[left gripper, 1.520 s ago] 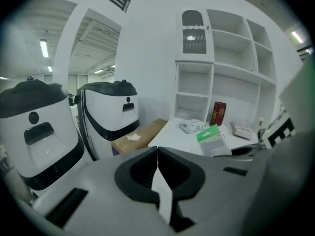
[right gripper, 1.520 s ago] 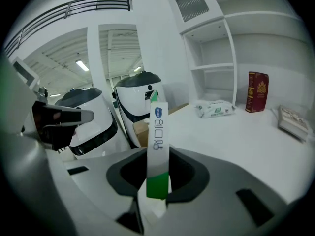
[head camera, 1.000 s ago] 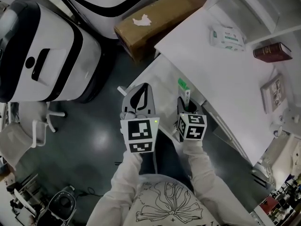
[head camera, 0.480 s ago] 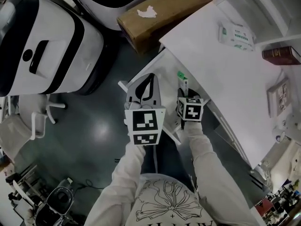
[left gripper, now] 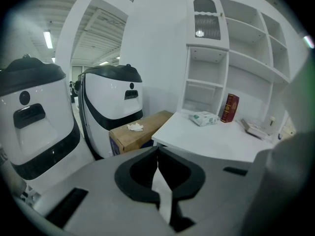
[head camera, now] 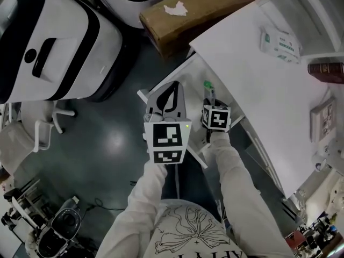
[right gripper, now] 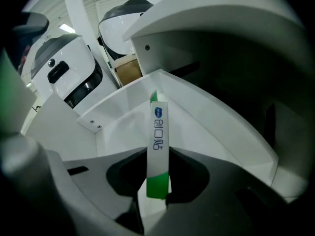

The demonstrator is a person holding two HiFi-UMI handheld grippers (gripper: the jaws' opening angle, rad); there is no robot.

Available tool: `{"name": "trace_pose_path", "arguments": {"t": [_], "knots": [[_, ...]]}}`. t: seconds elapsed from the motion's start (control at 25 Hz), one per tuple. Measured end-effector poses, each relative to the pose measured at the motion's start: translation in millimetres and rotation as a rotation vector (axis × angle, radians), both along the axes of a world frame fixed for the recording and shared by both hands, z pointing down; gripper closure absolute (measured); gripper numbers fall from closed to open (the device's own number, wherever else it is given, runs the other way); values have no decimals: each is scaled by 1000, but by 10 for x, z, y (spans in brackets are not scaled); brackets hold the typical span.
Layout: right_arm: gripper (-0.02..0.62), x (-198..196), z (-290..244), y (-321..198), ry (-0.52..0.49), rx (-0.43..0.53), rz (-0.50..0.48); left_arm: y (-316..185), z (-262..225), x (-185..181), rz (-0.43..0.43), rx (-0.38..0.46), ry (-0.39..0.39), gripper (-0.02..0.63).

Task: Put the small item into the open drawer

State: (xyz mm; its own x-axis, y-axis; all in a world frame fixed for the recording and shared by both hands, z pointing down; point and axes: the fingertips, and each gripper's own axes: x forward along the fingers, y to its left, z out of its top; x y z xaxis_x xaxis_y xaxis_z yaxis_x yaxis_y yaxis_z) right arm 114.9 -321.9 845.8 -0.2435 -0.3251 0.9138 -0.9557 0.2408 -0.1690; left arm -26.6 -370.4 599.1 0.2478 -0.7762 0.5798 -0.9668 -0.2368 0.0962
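The small item is a slim white and green carton (right gripper: 158, 141). My right gripper (right gripper: 158, 157) is shut on its green end, and the carton sticks out forward past the jaws. It hangs over the open white drawer (right gripper: 115, 113), which juts out from under the white desk (head camera: 252, 85). In the head view the right gripper (head camera: 209, 94) holds the carton (head camera: 207, 84) above the drawer (head camera: 185, 77). The left gripper (head camera: 167, 93) hovers beside it at the drawer's front left corner. Its jaws meet with nothing between them (left gripper: 158, 151).
On the desk lie a tissue pack (head camera: 279, 44), a dark red book (head camera: 328, 69) and a small framed item (head camera: 323, 114). A cardboard box (head camera: 199, 12) stands on the floor past the drawer. A large white and black machine (head camera: 54, 42) stands to the left.
My right gripper has moved forward with the carton, from the drawer's front edge to over its inside. The left gripper has moved forward a little, still shut.
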Motion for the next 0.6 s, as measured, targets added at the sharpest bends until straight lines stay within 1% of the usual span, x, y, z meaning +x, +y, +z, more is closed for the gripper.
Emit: {"name": "trace_pose_path", "arguments": {"t": [0.12, 0.36, 0.52, 0.56, 0.6], "knots": [[509, -12, 55, -44, -3, -11, 12, 1, 50, -72, -15, -9, -5, 601], [506, -31, 73, -125, 27, -22, 26, -8, 125, -157, -28, -22, -4, 601], [503, -45, 81, -160, 14, -4, 38, -12, 143, -187, -30, -24, -1, 601], [499, -58, 89, -170, 4, 4, 40, -14, 145, -198, -32, -24, -1, 600], [481, -77, 99, -178, -9, 13, 39, -16, 147, -209, -33, -25, -1, 600]]}}
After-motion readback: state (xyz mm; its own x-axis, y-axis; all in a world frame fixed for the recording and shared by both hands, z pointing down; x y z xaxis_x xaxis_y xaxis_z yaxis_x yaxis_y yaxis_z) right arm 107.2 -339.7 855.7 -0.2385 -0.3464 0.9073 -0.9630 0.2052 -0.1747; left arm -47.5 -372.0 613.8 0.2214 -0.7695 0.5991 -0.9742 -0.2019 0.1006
